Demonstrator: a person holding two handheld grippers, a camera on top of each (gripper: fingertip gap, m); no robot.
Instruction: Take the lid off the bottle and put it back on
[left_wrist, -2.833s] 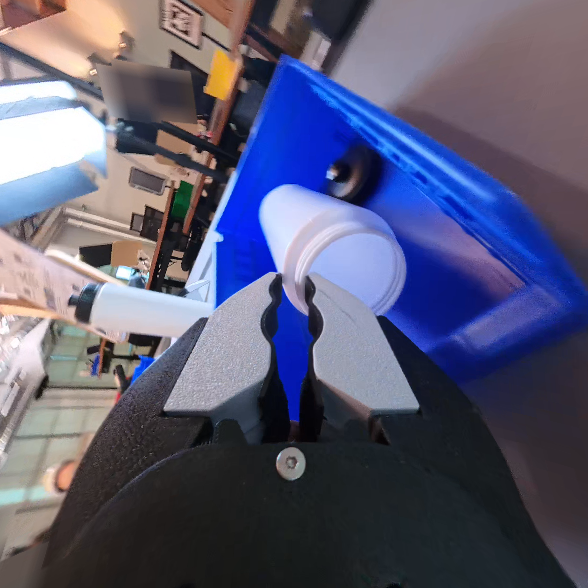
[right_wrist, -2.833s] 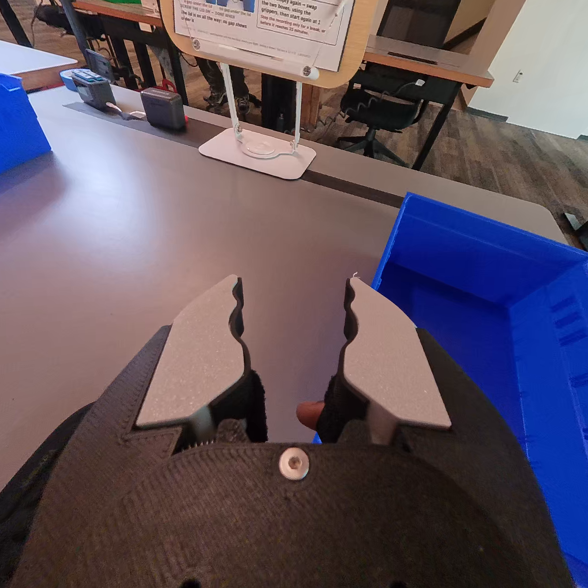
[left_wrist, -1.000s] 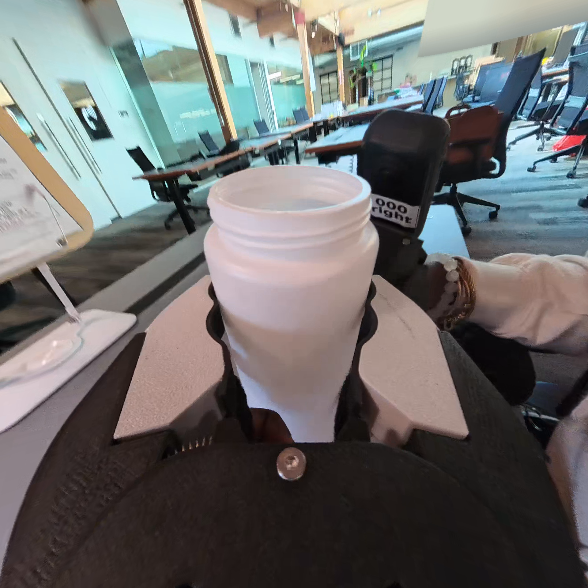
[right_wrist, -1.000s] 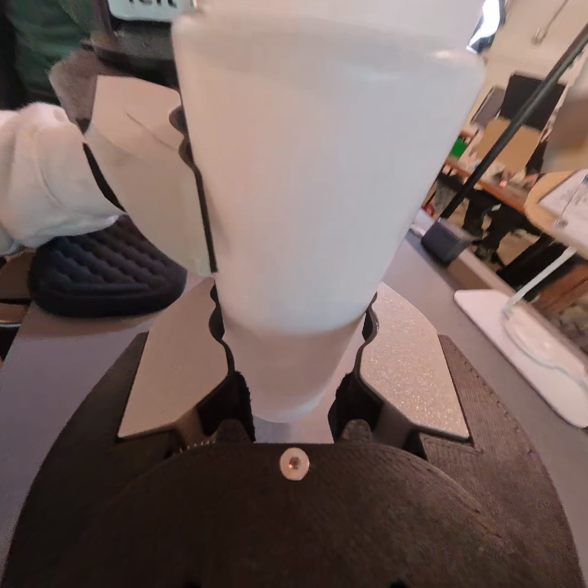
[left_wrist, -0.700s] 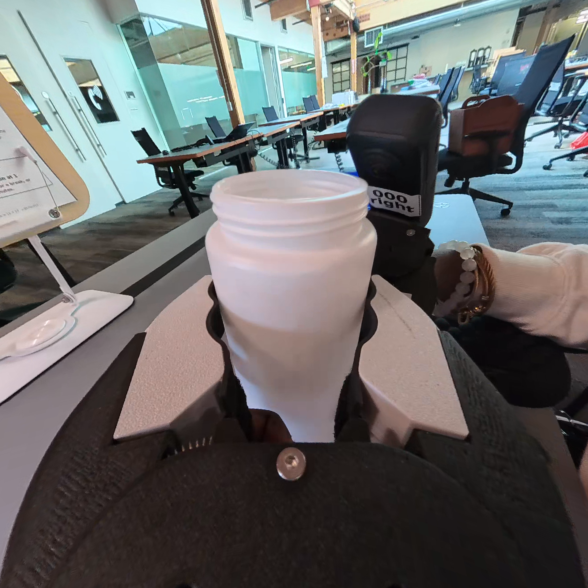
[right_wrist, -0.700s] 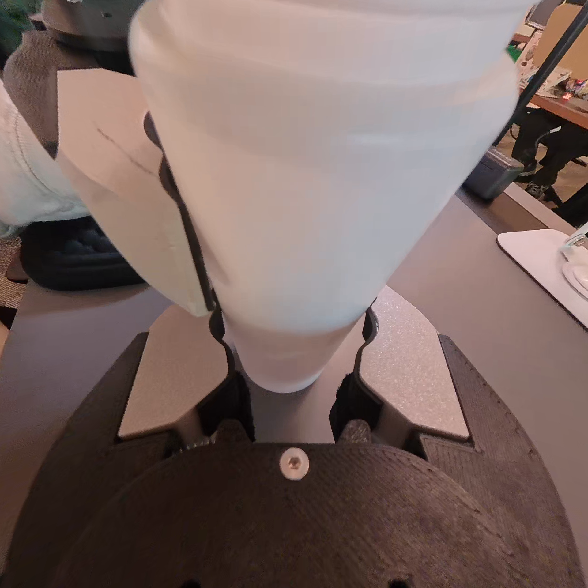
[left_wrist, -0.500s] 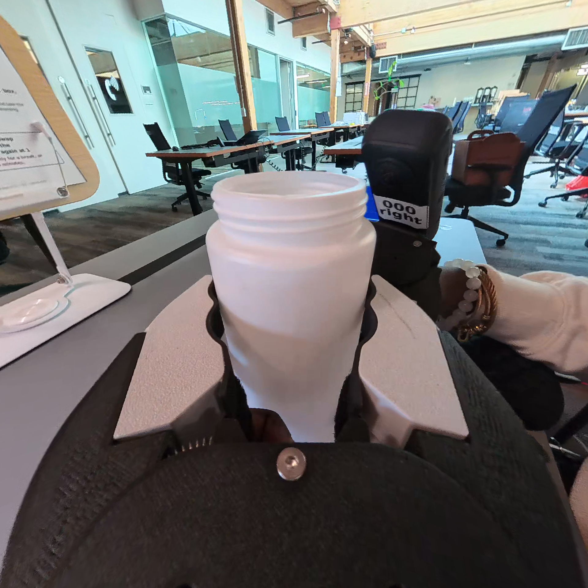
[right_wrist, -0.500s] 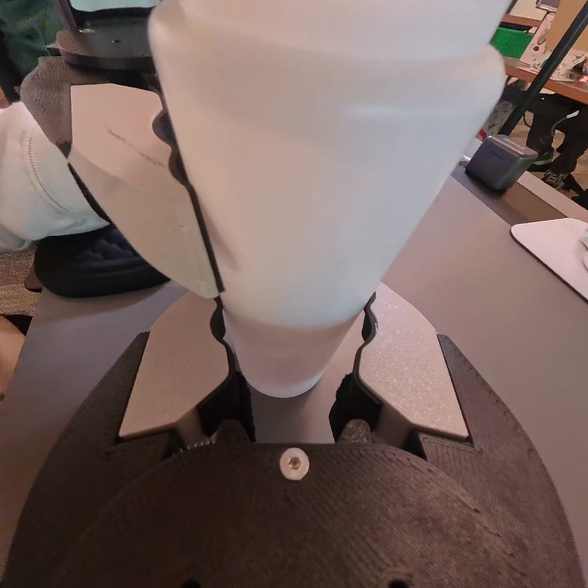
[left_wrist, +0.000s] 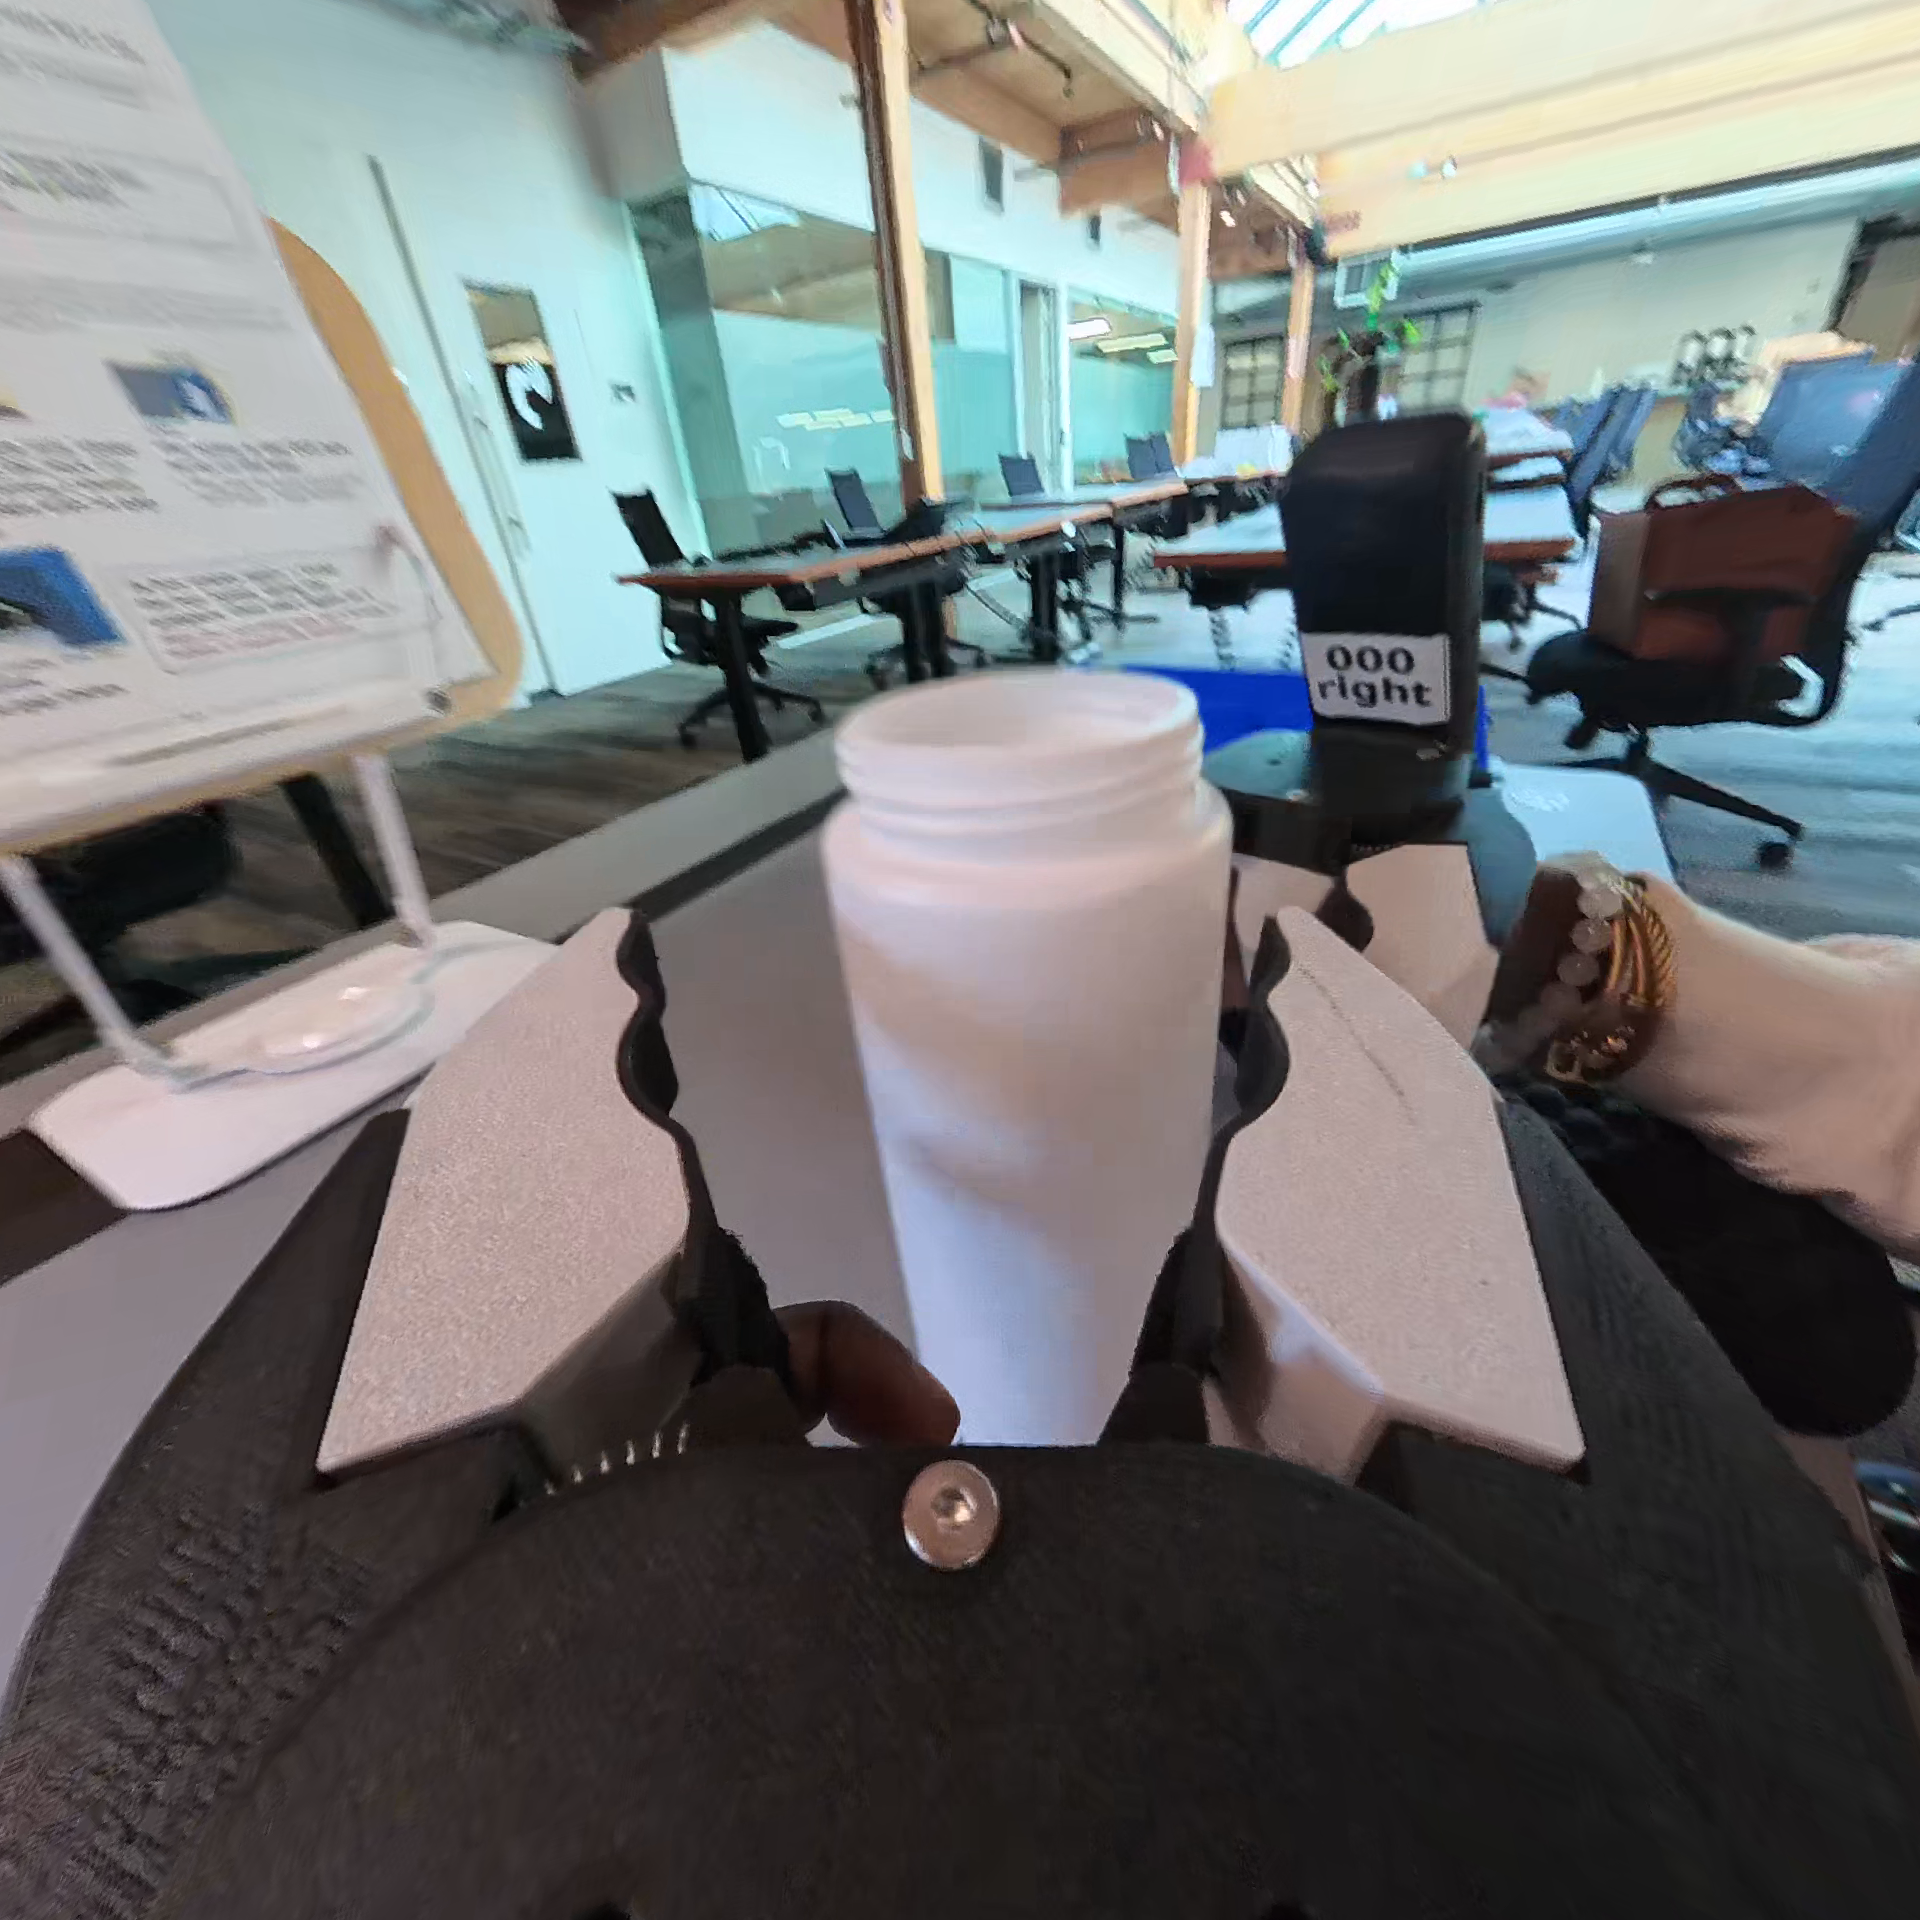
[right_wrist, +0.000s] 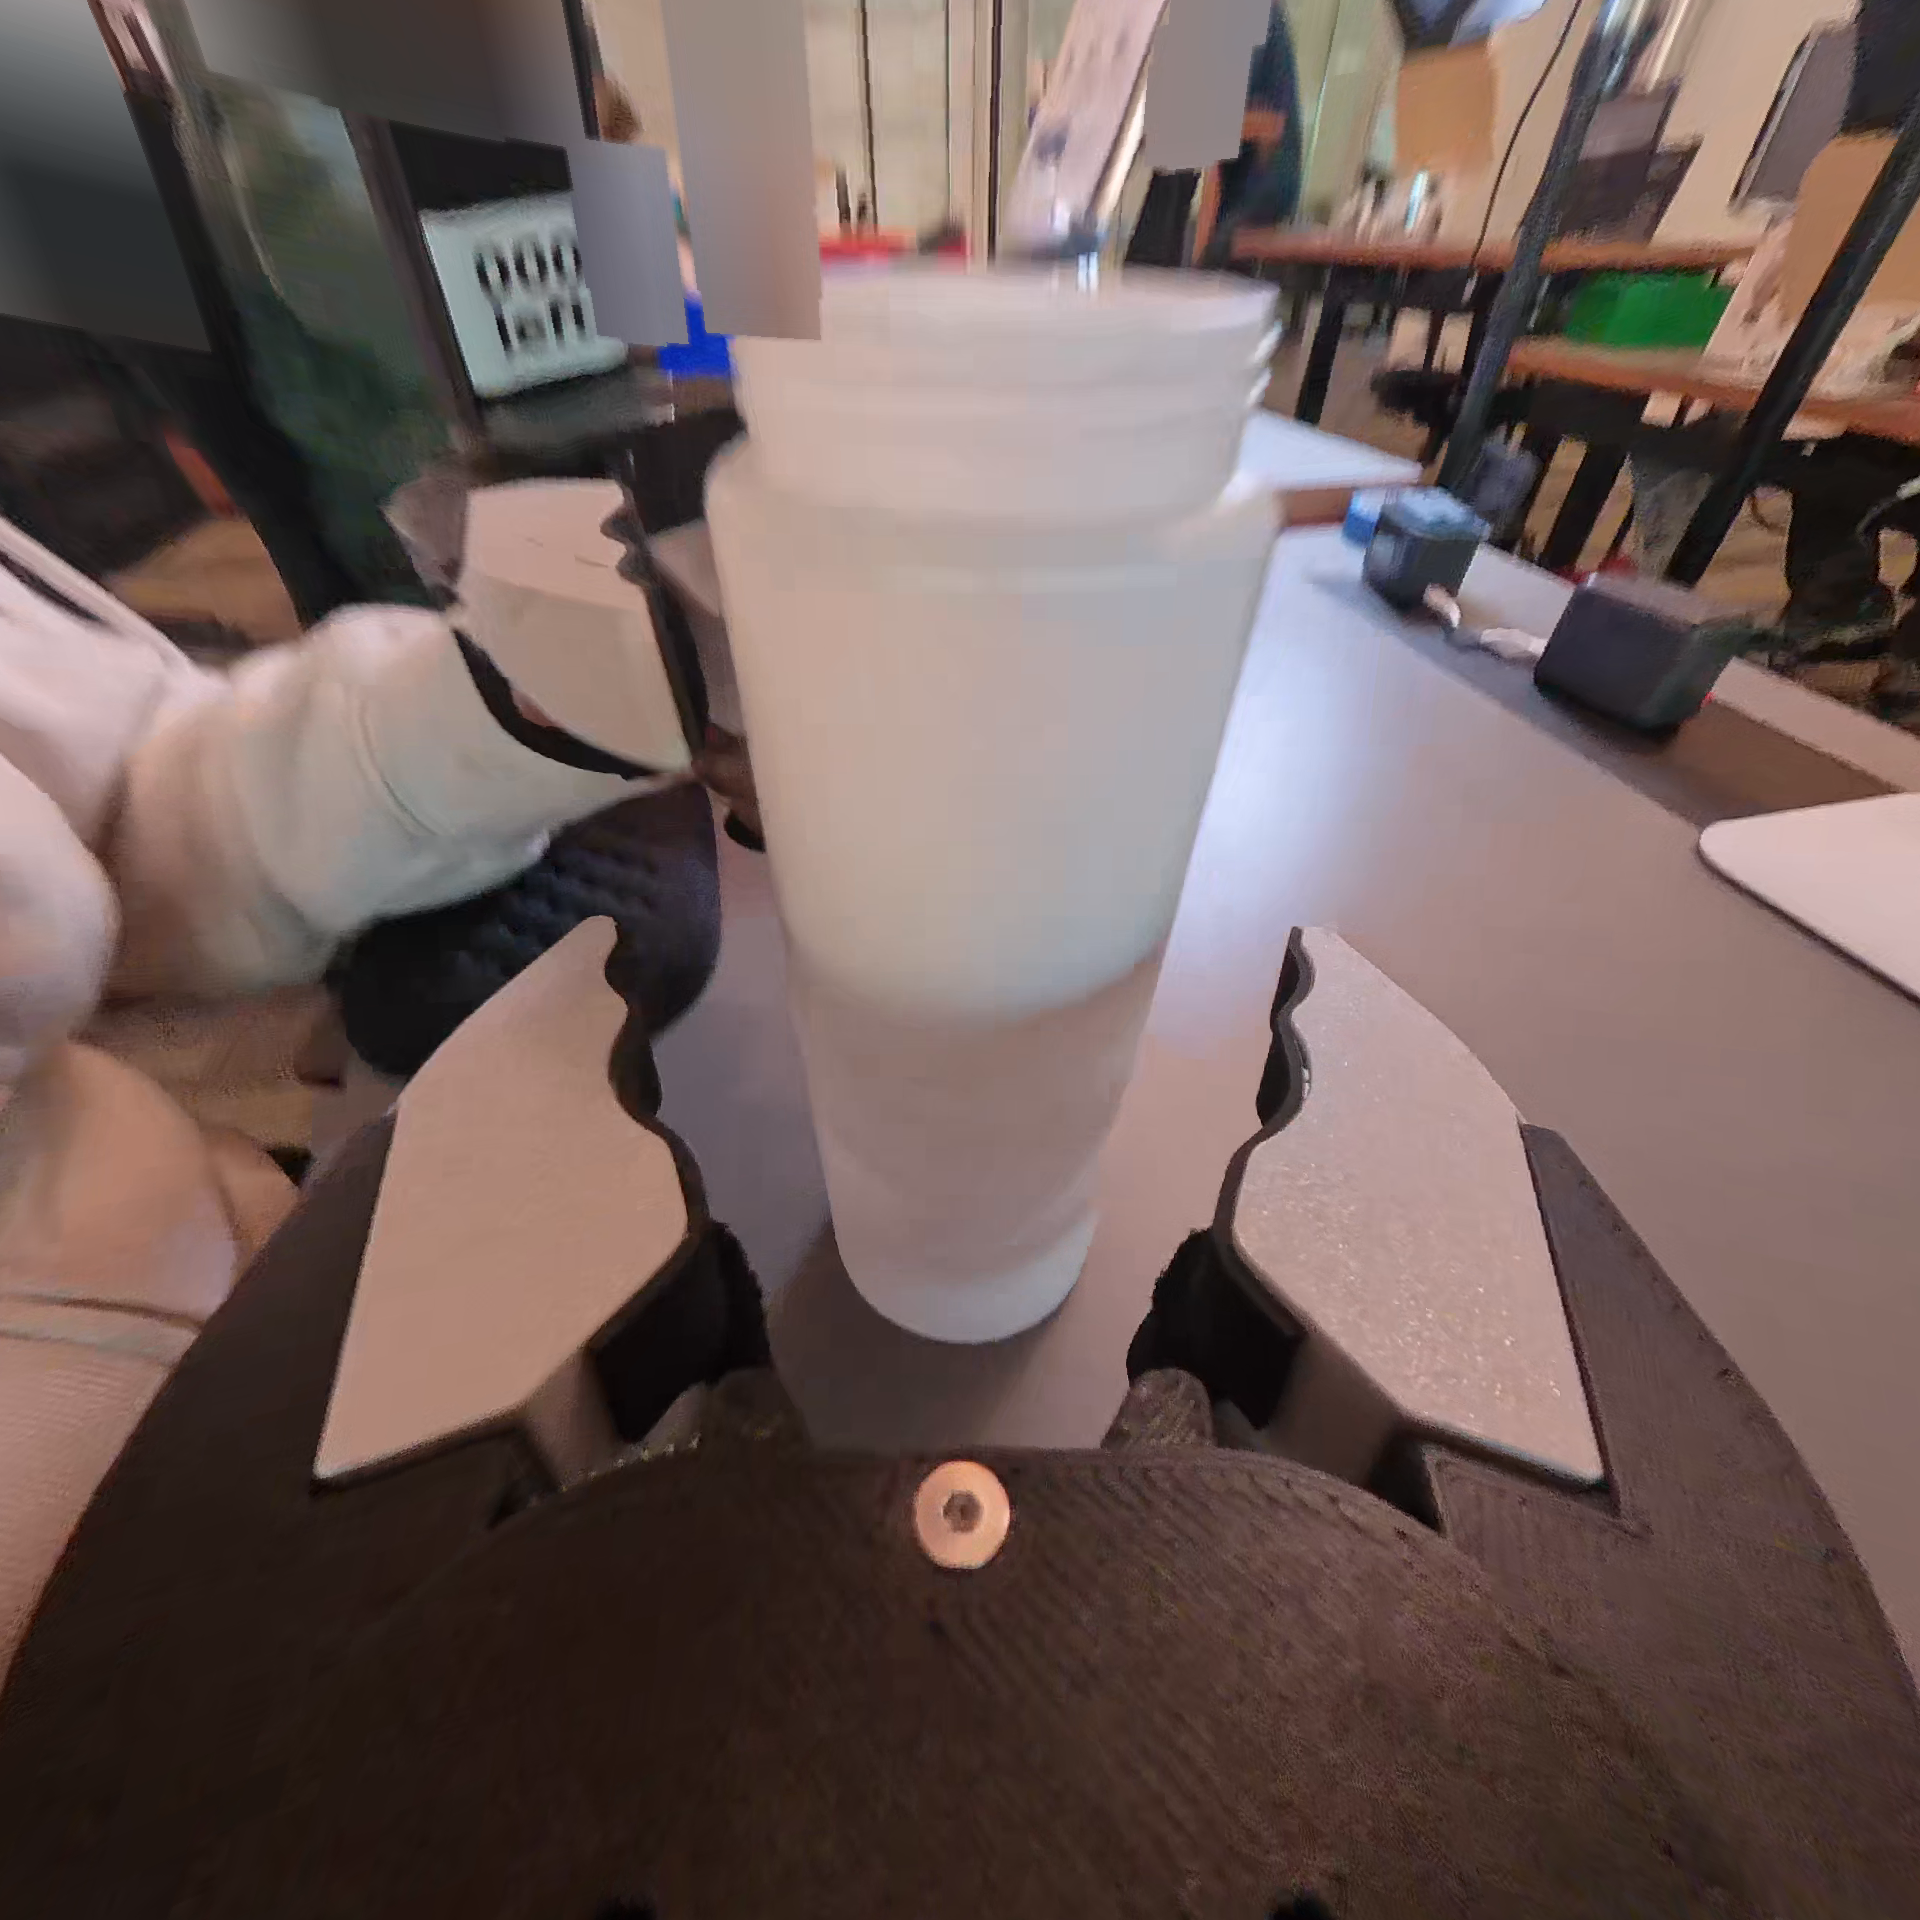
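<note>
- The white plastic bottle (left_wrist: 1023, 997) stood upright on the grey worktop (left_wrist: 748, 997) at the centre of both wrist views, a smooth, matte cylinder with a threaded neck and an open mouth, no lid on it.
- The left claw (left_wrist: 951, 1023) was spread open, its flat, grainy grey fingers (left_wrist: 540, 1174) with wavy black inner edges flanking the bottle; a clear gap showed on the left side, while on the right the edge sat so close that contact was hard to judge.
- The right claw (right_wrist: 951, 1029) was likewise open, and gaps of worktop showed between each finger and the bottle.
- In the right wrist view the bottle was smeared by motion blur, so its neck threads were faint; its base rested just ahead of the claw's black, ribbed body.
- In the left wrist view the bottle's base was hidden behind the claw's body, where a fingertip (left_wrist: 868, 1371) peeked through.
- At the right edge of the left wrist view a cream sleeve (left_wrist: 1787, 1081) and a beaded bracelet (left_wrist: 1590, 977) were partly cut off.
- At upper left of that view a wood-backed instruction board (left_wrist: 208, 436) on a clear stand with a white base was blurred and cropped.
- Small dark boxes (right_wrist: 1631, 649) lay at the right of the right wrist view.
</note>
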